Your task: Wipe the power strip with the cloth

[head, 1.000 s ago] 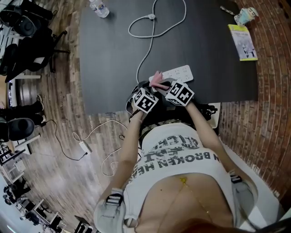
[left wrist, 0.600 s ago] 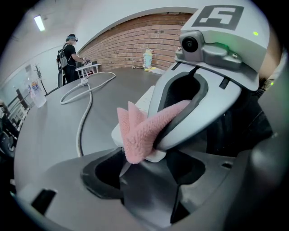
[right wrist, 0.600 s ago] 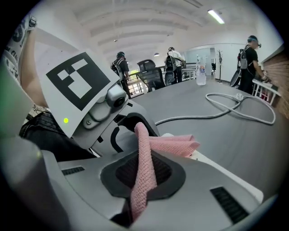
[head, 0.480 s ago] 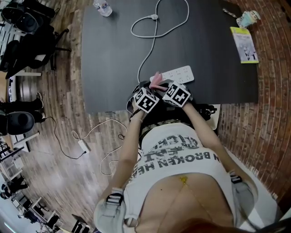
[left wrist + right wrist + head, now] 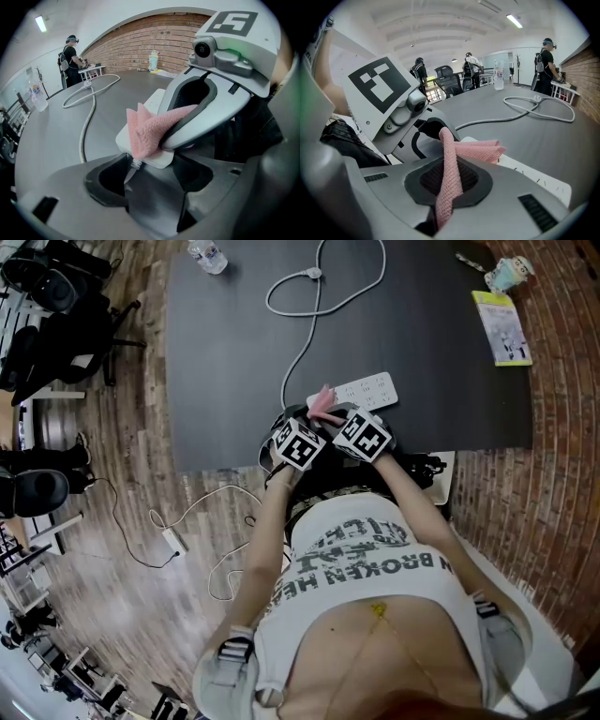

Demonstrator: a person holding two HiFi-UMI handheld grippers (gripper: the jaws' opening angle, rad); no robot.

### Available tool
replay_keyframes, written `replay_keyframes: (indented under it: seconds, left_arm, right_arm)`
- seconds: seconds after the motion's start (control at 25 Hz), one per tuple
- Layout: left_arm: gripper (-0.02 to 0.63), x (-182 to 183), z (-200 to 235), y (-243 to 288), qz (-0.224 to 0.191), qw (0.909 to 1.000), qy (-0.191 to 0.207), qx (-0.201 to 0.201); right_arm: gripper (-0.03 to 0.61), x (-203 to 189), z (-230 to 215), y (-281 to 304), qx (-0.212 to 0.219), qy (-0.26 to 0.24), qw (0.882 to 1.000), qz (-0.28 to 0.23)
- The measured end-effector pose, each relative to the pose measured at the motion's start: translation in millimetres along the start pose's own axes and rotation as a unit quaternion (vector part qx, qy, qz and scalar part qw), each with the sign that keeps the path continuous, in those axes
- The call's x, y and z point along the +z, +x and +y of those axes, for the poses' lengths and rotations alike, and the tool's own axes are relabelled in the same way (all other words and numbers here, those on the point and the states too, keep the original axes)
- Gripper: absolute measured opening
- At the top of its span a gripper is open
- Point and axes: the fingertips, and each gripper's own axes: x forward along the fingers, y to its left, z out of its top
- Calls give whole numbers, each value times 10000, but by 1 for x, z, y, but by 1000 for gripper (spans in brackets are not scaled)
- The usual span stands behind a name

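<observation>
**A:** Starting at the left, what is the left hand-held gripper (image 5: 152,169) doing?

**B:** Its jaws are spread, and the cable end of the white power strip (image 5: 157,160) sits right at their tips. I can't tell whether they touch its sides. I'd brace that end lightly, so the strip doesn't skate on the dark desk (image 5: 234,352) under the wipe.

**A:** And the cloth?

**B:** The pink cloth (image 5: 479,148) is pinched between the pressed-together jaws of the right hand-held gripper (image 5: 447,183). Its free fold lies on the strip's left end, near the desk's front edge (the two tools are almost shoulder to shoulder there).

**A:** So how should the wipe go?

**B:** Lay the fold flat and let the fabric bear on the plastic, not the jaw tips. Then draw it rightward along the socket face in one slow pass. A low angle should make the cloth trail rather than bunch.

**A:** Anything to watch?

**B:** The cable (image 5: 86,131). It curves away across the desk, and a snag there could swing the strip. Since the cloth sits at the left end, I'd judge most of the length is not yet wiped.
</observation>
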Motion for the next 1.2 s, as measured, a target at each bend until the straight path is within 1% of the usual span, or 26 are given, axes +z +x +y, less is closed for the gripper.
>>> replay_keyframes:
  seconds: [0.68, 1.2]
  left_arm:
    - [288, 0, 1, 1, 20, 10000, 10, -1]
    - [288, 0, 0, 0, 23, 10000, 24, -5]
  right_arm:
    - [15, -13, -23, -16, -438, 243, 9987, 10]
    - [15, -23, -39, -32, -660, 489, 9966, -16]
